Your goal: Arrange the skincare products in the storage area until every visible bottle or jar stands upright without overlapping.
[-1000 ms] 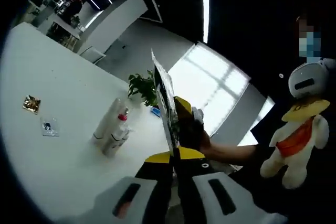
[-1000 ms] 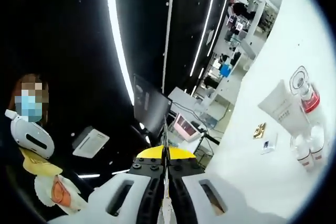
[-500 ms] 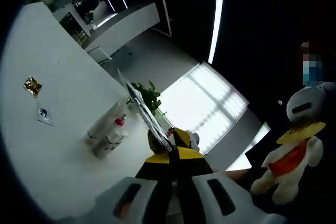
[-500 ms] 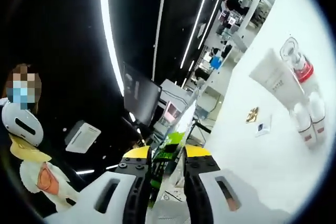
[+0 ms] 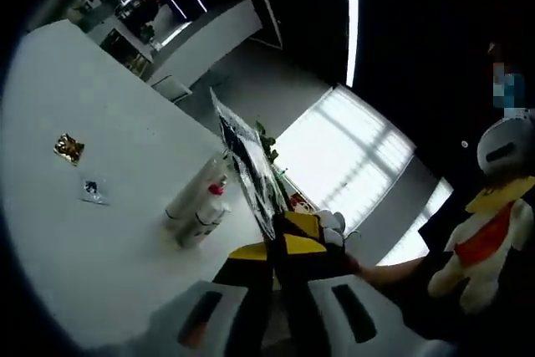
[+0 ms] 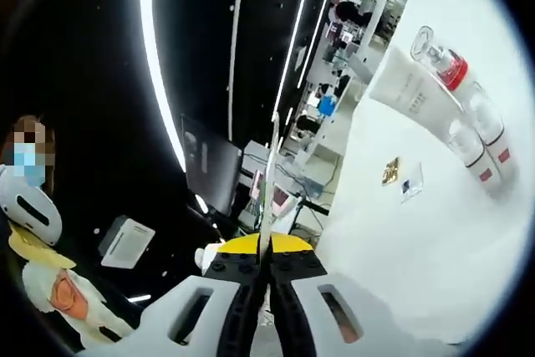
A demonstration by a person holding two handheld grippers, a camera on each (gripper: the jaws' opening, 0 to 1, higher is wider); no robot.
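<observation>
A thin flat packet (image 5: 249,166) with a green and white print is held in the air between both grippers. My left gripper (image 5: 274,248) is shut on its lower edge. In the right gripper view the same packet (image 6: 269,175) shows edge-on, and my right gripper (image 6: 267,250) is shut on it. The right gripper's yellow tips (image 5: 303,226) sit just behind the packet in the left gripper view. On the white table (image 5: 100,257) a white tube (image 5: 194,188), a pump bottle with a red collar (image 5: 216,189) and small bottles (image 5: 199,225) lie bunched together. They appear again as the tube (image 6: 408,91), red-collared bottle (image 6: 445,63) and small bottles (image 6: 478,135).
A gold sachet (image 5: 68,148) and a small clear sachet (image 5: 92,191) lie apart on the table, left of the bottles. A plush toy (image 5: 493,206) hangs at the right, with a person's arm (image 5: 380,270) below it. Shelves and desks stand far behind.
The right gripper's jaws stood open around the packet half a second ago and have shut on it again. The left gripper kept its hold. Both views shifted with the hands.
</observation>
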